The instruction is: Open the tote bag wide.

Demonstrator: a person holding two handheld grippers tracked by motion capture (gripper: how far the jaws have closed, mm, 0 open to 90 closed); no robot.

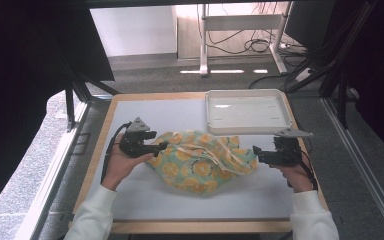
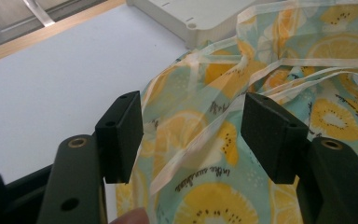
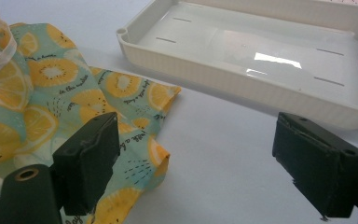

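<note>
Crumpled cloth mid-worktop, a little toward near edge, thin teal fabric printed with yellow citrus slices, kiwi slices and small script, pale drawstring tapes looping over the top. Soft, wrinkled, bunched into a low mound, one flat corner spread out toward right edge. Left gripper at cloth's left end, fingers parted with cloth and a tape strand lying between, pads not pressing on fabric. Right gripper just off cloth's right end, fingers spread wide, one over the flat cloth corner, the other over bare worktop, holding nothing. Shallow white plastic tray at far right corner, rectangular, rounded corners, ribbed outer wall, glossy floor with short slits, near rim touching or just beside cloth's far side, cannot tell which. Worktop matte white sheet with pale wood border showing at all edges. Open room: wide bare strip along near edge, bare far-left corner, narrow bare band along left edge behind left hand. Tighter on right, hand close to right edge.
</note>
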